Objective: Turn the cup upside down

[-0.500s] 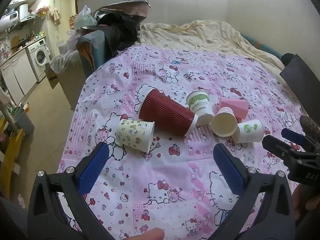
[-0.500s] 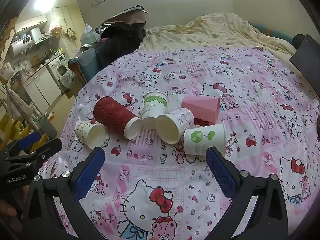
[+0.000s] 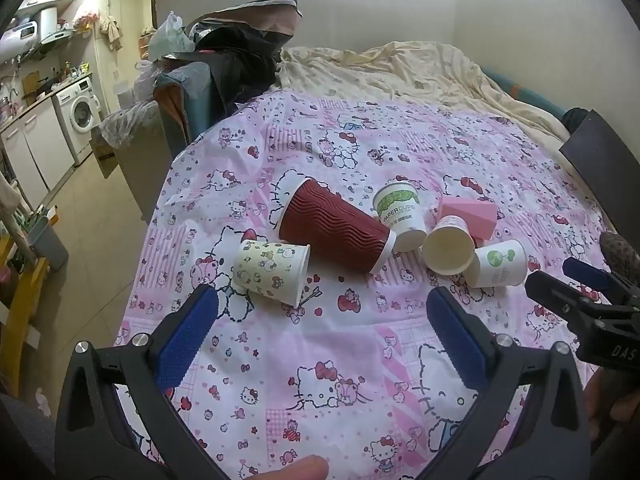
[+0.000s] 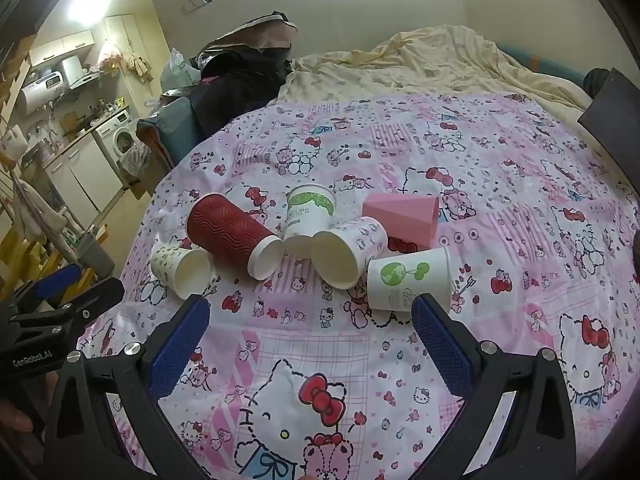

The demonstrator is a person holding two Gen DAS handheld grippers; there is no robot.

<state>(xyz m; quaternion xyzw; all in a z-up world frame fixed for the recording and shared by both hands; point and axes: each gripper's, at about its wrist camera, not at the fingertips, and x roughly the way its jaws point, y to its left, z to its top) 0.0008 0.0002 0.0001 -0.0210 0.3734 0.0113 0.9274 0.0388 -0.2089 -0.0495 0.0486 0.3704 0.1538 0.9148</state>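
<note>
Several paper cups lie in a cluster on the pink Hello Kitty cloth [image 3: 320, 360]. A cream patterned cup [image 3: 272, 271] lies on its side just beyond my open, empty left gripper [image 3: 320, 332]. A tall red ribbed cup [image 3: 334, 227] lies beside it. A green-print cup [image 3: 400, 212] stands mouth down. A small white cup [image 3: 450, 246] and a pink cup [image 3: 468, 216] lie on their sides. A white cup with a green tree [image 4: 408, 280] lies just beyond my open, empty right gripper [image 4: 310, 334].
The table's left edge [image 3: 160, 240] drops to the floor, with a yellow stool [image 3: 20, 308] and a kitchen beyond. A chair piled with bags [image 3: 224, 72] stands at the back left. A rumpled cream blanket [image 3: 400, 68] lies behind the table. A dark board [image 3: 600, 152] is at right.
Both grippers have edged slightly forward toward the cups. The cups have not moved.
</note>
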